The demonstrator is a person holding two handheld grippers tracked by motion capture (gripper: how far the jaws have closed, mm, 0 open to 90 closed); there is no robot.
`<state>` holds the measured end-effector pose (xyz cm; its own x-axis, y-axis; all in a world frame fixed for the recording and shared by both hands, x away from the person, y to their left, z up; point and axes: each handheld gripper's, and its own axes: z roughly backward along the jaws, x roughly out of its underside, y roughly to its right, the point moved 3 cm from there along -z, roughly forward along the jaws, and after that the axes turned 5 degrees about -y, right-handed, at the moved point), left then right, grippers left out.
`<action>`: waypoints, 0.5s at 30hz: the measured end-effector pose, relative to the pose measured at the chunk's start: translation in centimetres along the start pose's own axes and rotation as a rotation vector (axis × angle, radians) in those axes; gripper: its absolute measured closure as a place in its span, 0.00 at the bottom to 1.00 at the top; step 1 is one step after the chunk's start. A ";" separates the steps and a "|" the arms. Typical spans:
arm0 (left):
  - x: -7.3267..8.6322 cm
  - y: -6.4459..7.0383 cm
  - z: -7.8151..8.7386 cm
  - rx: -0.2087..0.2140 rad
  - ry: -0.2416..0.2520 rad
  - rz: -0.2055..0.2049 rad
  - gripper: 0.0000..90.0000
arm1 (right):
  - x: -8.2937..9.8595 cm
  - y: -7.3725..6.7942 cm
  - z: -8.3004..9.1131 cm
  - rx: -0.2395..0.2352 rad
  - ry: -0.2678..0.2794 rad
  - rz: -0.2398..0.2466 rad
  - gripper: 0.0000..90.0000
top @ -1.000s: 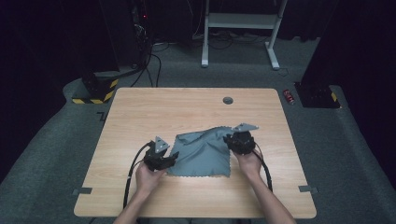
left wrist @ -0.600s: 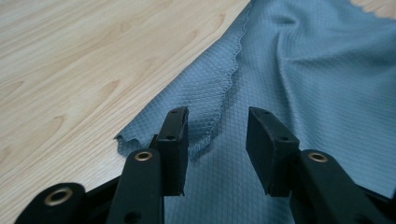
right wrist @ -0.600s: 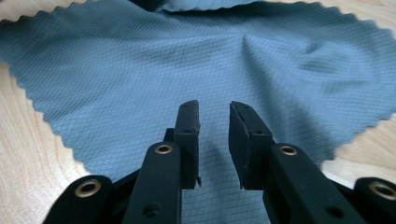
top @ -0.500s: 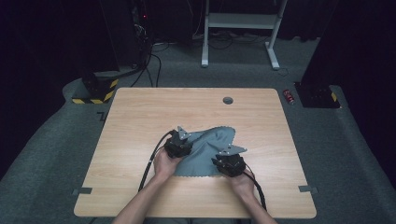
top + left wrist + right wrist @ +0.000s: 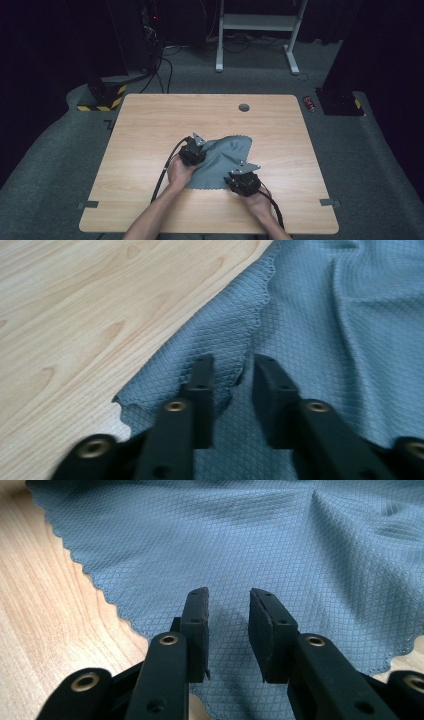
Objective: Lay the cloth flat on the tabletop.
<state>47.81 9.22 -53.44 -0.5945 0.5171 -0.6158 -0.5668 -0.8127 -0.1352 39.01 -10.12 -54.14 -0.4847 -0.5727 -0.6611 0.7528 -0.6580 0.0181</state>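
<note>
A grey-blue cloth [image 5: 222, 159] with a scalloped edge lies rumpled at the middle of the wooden table [image 5: 150, 125]. My left gripper [image 5: 194, 149] rests at the cloth's left edge, and my right gripper [image 5: 244, 181] sits at its near right corner. In the left gripper view the jaws [image 5: 233, 365] stand a little apart over a folded flap of the cloth [image 5: 320, 315], whose edge runs down between them. In the right gripper view the gripper [image 5: 228, 600] is open just above the flat cloth [image 5: 225, 535], gripping nothing.
A round grommet hole [image 5: 244, 107] is set near the table's far edge. On the floor beyond stand a white desk frame [image 5: 257, 30], a black-and-yellow striped block [image 5: 102, 97], cables and a small red object [image 5: 310, 103]. Bare wood surrounds the cloth.
My left gripper has moved right and farther away, the right gripper left and nearer to me. The cloth has drawn in and now lies narrower between them.
</note>
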 end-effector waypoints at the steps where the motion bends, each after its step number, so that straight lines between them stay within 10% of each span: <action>1: 0.0 0.0 0.0 0.008 -0.001 0.002 0.85 | 0.0 0.0 0.0 -0.001 0.000 0.005 0.77; 15: -2.8 -1.3 1.6 0.067 0.016 0.005 1.00 | 0.6 -0.3 0.4 -0.019 0.010 0.010 0.74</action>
<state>49.34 9.25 -50.30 -0.5886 0.5078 -0.6290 -0.6005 -0.7956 -0.0803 38.30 -10.44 -54.23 -0.4729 -0.5739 -0.6686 0.7656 -0.6433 0.0107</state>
